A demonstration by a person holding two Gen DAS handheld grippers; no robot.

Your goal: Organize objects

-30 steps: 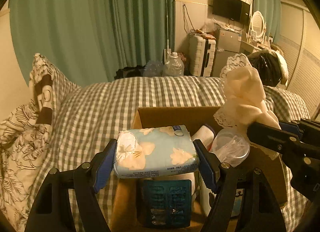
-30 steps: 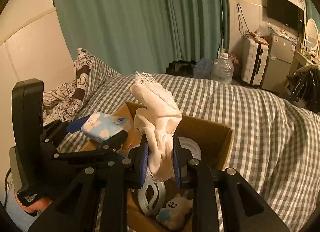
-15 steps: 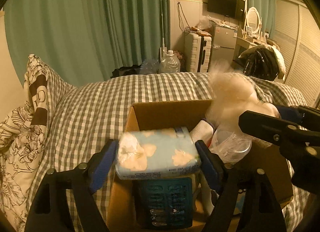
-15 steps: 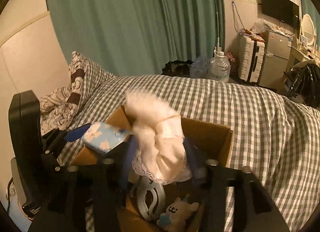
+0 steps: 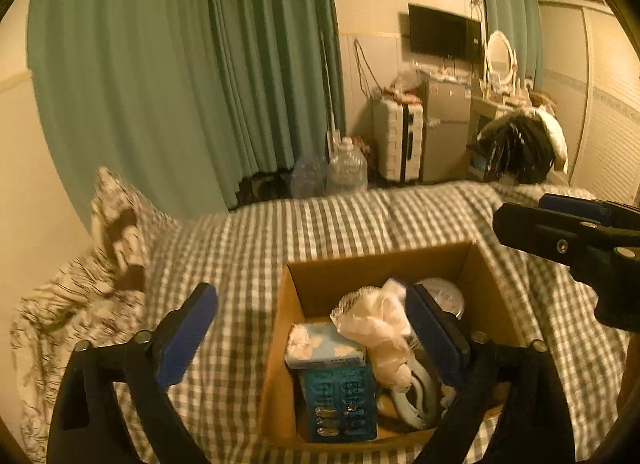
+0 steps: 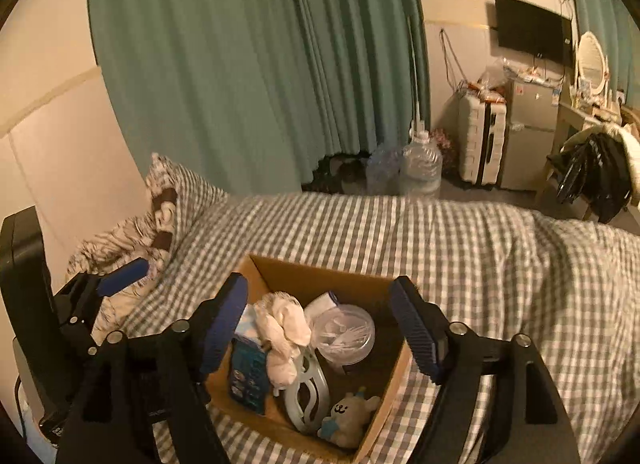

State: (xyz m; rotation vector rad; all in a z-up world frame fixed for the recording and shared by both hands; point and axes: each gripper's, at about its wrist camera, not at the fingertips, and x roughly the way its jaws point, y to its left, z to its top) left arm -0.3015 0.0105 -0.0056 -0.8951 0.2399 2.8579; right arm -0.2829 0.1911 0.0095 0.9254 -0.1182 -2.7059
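Left tool (image 5: 312, 336) gaping wide and gripping nothing, right tool (image 6: 326, 328) likewise spread and holding nothing, both hovering over the cardboard box (image 6: 320, 276) on the bed (image 6: 480, 240), tissue pack (image 5: 324, 346) and lace cloth (image 5: 376, 324) lying inside at 6 o'clock, box floor partly hiding behind the left tool's right finger.

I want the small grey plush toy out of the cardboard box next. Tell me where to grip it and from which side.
Grip the grey plush toy across its round head, coming straight down from above with the right gripper, which is open over the cardboard box. The toy lies face up in the box's near corner; the walls block its sides, and the white plastic hoop crowds its left.
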